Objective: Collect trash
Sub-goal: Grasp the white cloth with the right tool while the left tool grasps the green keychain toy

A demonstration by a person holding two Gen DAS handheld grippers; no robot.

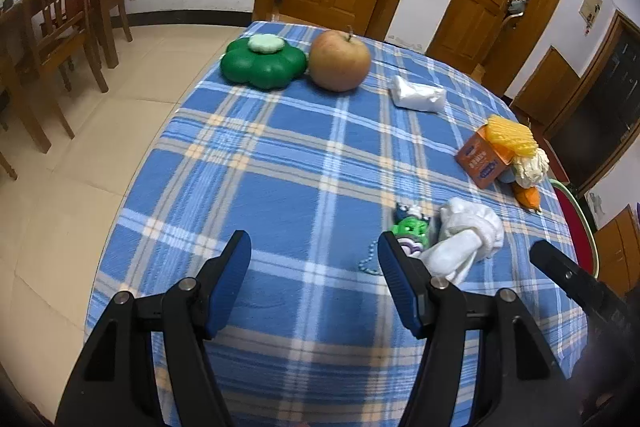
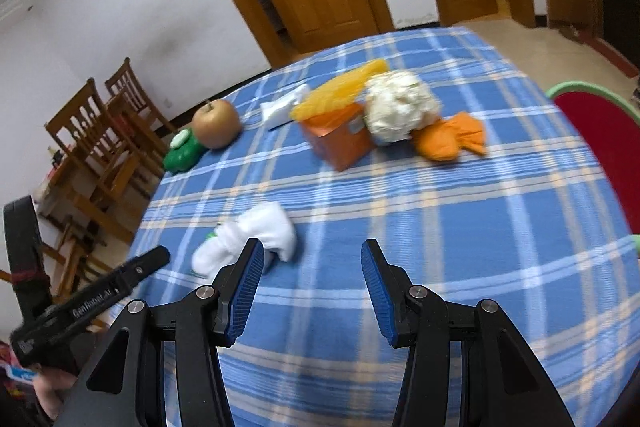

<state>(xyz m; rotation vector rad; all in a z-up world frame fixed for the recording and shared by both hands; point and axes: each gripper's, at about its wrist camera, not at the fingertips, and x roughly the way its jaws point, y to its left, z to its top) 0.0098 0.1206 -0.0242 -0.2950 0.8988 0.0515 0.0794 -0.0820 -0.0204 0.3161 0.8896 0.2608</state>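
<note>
A crumpled white tissue (image 1: pixel 468 241) lies on the blue plaid tablecloth (image 1: pixel 304 163), just right of my open, empty left gripper (image 1: pixel 314 255). It also shows in the right wrist view (image 2: pixel 248 241), just left of my open, empty right gripper (image 2: pixel 312 267). A second white wad (image 1: pixel 418 94) lies near the far edge, also in the right wrist view (image 2: pixel 282 109). An orange box (image 1: pixel 484 159) holds yellow foam netting (image 1: pixel 510 135); in the right wrist view the box (image 2: pixel 340 141) sits beside a crumpled whitish ball (image 2: pixel 398 111) and an orange peel (image 2: pixel 450 137).
An apple (image 1: pixel 339 61) and a green flower-shaped container (image 1: pixel 262 63) stand at the far left of the table. A green toy keychain (image 1: pixel 410 229) lies against the near tissue. Wooden chairs (image 1: pixel 60 19) stand left of the table. A red chair seat (image 2: pixel 604 143) is at the right.
</note>
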